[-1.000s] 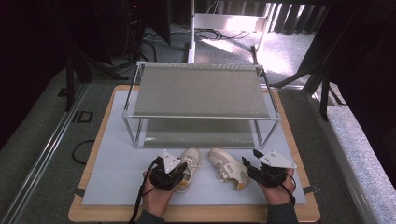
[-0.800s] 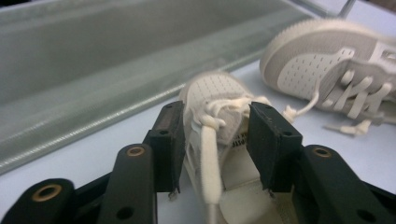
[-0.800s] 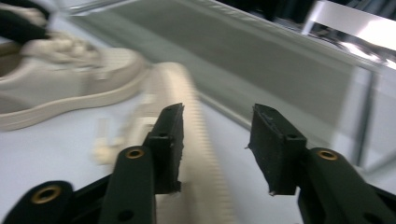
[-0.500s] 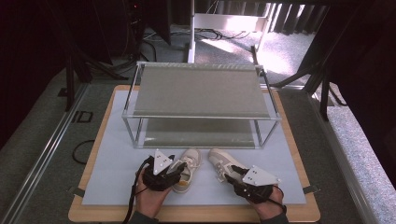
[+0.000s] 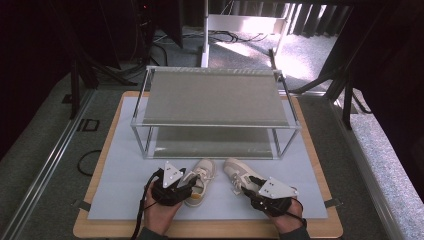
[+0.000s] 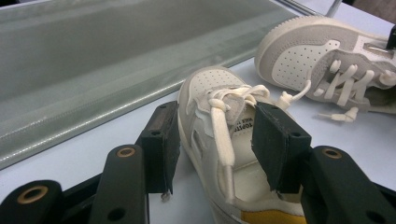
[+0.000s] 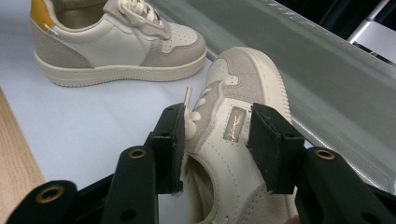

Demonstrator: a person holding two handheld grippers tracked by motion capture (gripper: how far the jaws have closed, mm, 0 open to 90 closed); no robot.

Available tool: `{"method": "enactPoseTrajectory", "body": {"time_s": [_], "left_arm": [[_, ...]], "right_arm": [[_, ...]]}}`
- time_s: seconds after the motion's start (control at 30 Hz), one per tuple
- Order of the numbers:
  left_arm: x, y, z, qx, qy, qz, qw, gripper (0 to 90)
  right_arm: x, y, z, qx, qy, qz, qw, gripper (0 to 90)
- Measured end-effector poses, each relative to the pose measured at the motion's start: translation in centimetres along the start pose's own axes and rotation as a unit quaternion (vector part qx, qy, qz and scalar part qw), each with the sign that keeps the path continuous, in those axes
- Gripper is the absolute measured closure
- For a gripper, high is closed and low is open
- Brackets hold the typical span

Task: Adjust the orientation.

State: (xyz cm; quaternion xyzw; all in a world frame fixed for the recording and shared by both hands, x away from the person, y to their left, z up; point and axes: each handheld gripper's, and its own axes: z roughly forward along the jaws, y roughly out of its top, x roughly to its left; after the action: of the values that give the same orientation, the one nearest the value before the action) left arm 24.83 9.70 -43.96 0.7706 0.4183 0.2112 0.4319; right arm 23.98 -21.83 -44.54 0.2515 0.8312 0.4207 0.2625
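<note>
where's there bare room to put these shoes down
The rack's top shelf is bare from rail to rail, and so is the lower shelf. The white mat is bare left of the left tool and right of the right tool. It is crowded between them, at the two shoes.

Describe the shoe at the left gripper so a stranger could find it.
On the pale mat, in front of the two-tier metal rack, two small cream sneakers sit together. Take the left sneaker, between the left gripper jaws; its heel lining is yellow.
</note>
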Motion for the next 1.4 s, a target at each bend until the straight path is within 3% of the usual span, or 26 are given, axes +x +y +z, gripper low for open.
{"method": "enactPoseTrajectory", "body": {"time_s": [0.33,0.53,0.7,0.87,0.9,1.03,1.23,1.3,1.4], "left_arm": [[0.0,0.1,-0.4,-0.005,-0.003,-0.002,1.0,50.9],[0.0,0.1,-0.4,-0.005,-0.005,-0.002,1.0,50.8],[0.0,0.0,-0.3,-0.004,-0.005,-0.003,1.0,50.8],[0.0,0.0,-0.2,-0.002,-0.005,-0.003,1.0,50.7],[0.0,0.0,-0.2,-0.002,-0.005,-0.003,1.0,50.7],[0.0,0.0,-0.2,-0.001,-0.005,-0.002,1.0,50.8],[0.0,0.0,-0.1,-0.001,-0.005,-0.002,1.0,50.7],[0.0,0.0,-0.1,-0.001,-0.005,-0.003,1.0,50.7],[0.0,0.0,-0.2,-0.004,-0.005,-0.003,1.0,50.5]], "right_arm": [[-0.7,0.3,0.0,0.006,-0.013,-0.001,0.9999,57.4],[-1.8,0.2,0.0,-0.001,-0.019,0.022,0.9996,57.3],[-3.3,0.0,-0.1,-0.01,-0.022,0.062,0.9978,62.0],[-4.1,0.2,0.0,-0.009,-0.029,0.067,0.9973,67.1],[-4.4,0.2,0.3,0.008,-0.046,0.058,0.9972,65.7],[-5.7,-0.2,0.7,0.012,-0.036,0.082,0.9959,66.7],[-6.8,-0.7,1.4,0.025,-0.043,0.098,0.994,65.1],[-7.2,-1.0,1.3,0.018,-0.034,0.113,0.9929,62.0],[-7.2,-1.1,1.0,0.017,-0.039,0.119,0.992,55.0]]}}
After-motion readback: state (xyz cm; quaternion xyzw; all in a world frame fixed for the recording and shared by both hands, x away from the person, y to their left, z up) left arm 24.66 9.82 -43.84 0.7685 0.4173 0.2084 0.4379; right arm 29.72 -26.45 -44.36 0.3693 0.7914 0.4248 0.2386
